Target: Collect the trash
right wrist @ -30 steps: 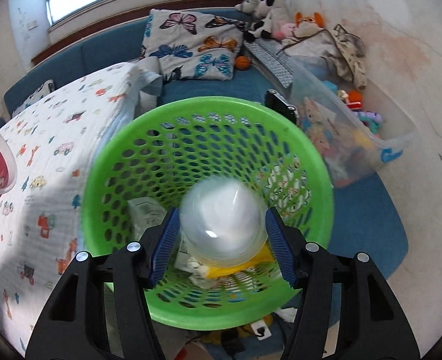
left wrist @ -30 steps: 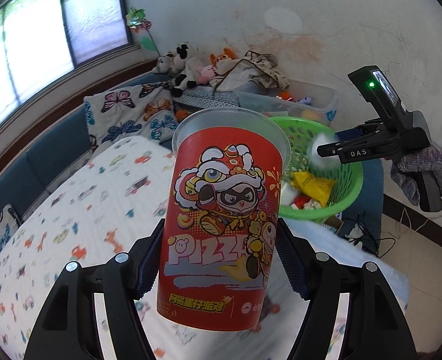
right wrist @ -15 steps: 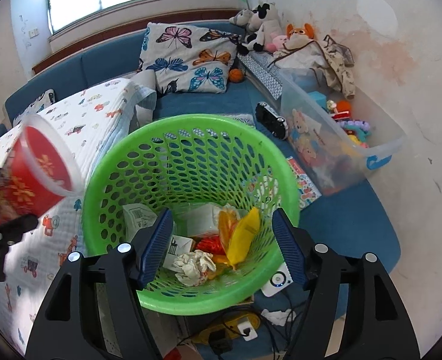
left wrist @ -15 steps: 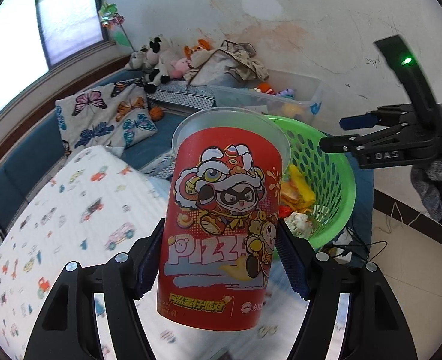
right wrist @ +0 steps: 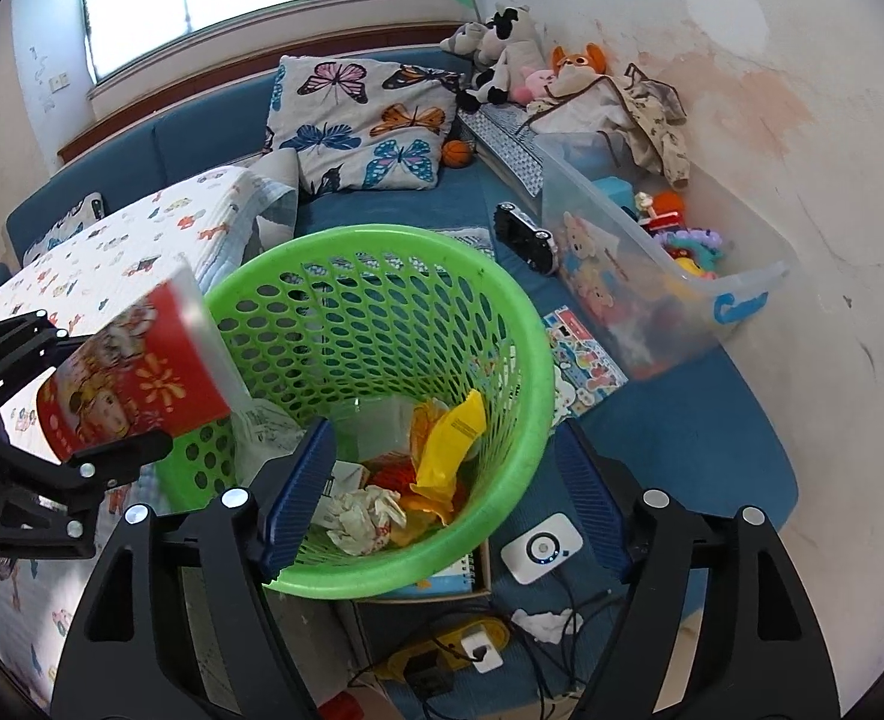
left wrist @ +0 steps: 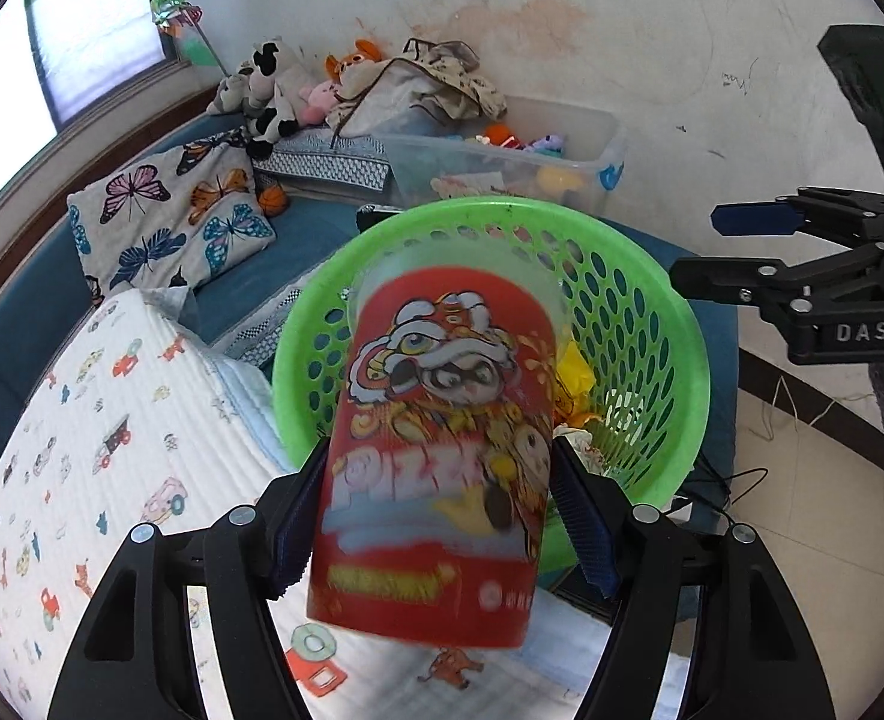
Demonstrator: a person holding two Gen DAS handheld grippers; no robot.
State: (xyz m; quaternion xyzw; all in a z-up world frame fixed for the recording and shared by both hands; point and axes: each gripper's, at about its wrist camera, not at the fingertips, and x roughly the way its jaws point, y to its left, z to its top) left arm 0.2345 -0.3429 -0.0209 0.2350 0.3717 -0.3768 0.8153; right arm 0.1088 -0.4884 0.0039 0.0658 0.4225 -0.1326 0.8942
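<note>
Risk of a missed drop: the left gripper (left wrist: 438,516) pinches the red pizza cup (left wrist: 442,456) at the green basket's (right wrist: 520,324) near rim, so early release could spill it onto the printed quilt (left wrist: 81,420). Right gripper (right wrist: 442,498), jaws just widened and empty, hangs over the basket. Blue sofa (right wrist: 381,198) and stained wall (right wrist: 802,120) lie beyond.

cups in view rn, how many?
1. The red pizza cup sits between the left gripper's pads, at the green basket's rim. Others could be buried in the basket's trash.
</note>
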